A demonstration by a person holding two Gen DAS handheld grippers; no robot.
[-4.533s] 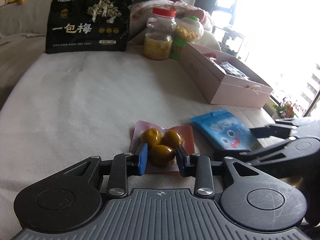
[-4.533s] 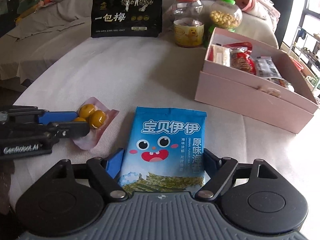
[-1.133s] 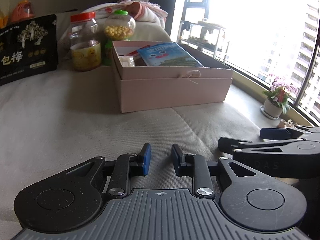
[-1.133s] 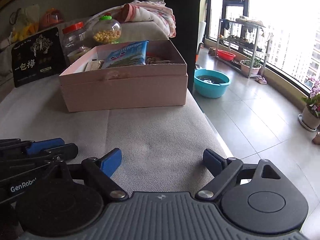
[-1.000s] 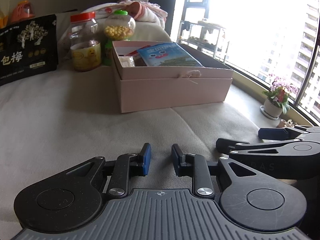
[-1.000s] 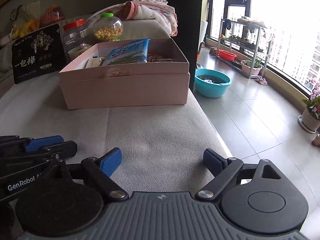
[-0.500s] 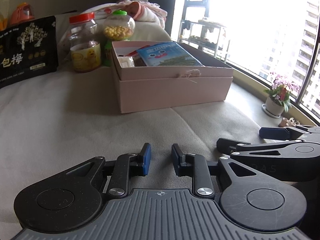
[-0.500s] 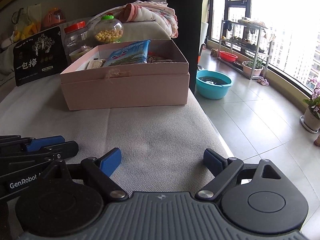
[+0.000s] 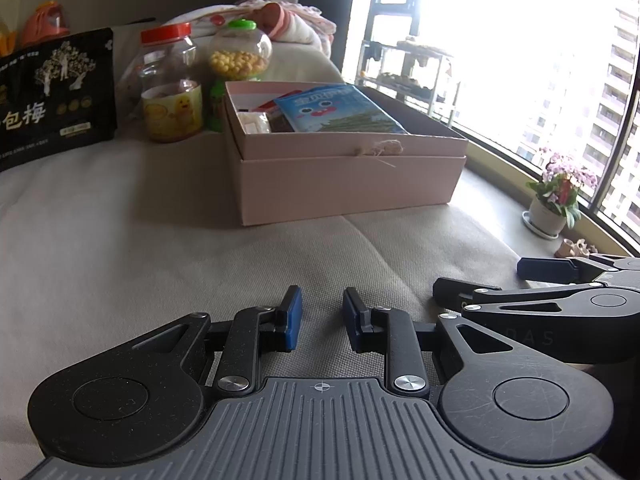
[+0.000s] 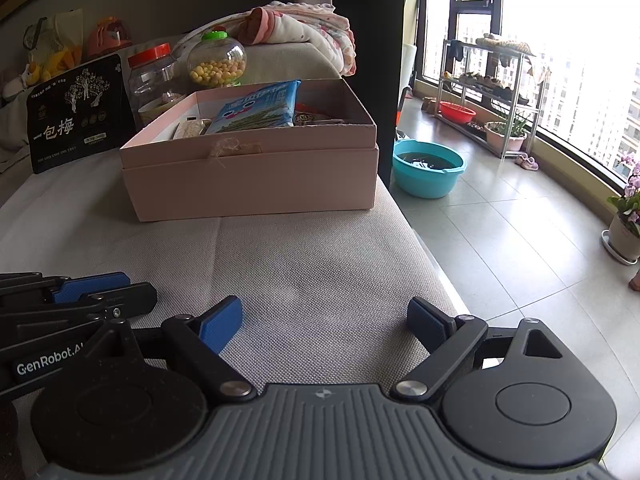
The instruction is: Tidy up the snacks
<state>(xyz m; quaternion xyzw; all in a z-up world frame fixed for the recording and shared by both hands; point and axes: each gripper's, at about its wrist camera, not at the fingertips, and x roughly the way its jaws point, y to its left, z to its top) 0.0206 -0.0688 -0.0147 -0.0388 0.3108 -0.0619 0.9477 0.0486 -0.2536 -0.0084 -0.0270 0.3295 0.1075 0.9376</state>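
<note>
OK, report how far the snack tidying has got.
Done: the blue snack bag lies in the pink box on top of other packets. In hand: nothing; the left gripper is shut and empty, the right gripper open and empty. Possibly left: the black pouch, red-lidded jar and green-lidded jar stand outside the box.

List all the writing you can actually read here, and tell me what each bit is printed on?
"一包梅": big white characters on the black snack bag; the small print under them is too small to read.
"GenRobot.A", cut off after that: white letters on the left gripper.
"DAS", faint: raised letters on the right gripper.
Blue snack packet in the pink box: characters too blurred to read.
Yellow jar label: only a duck picture shows.
</note>
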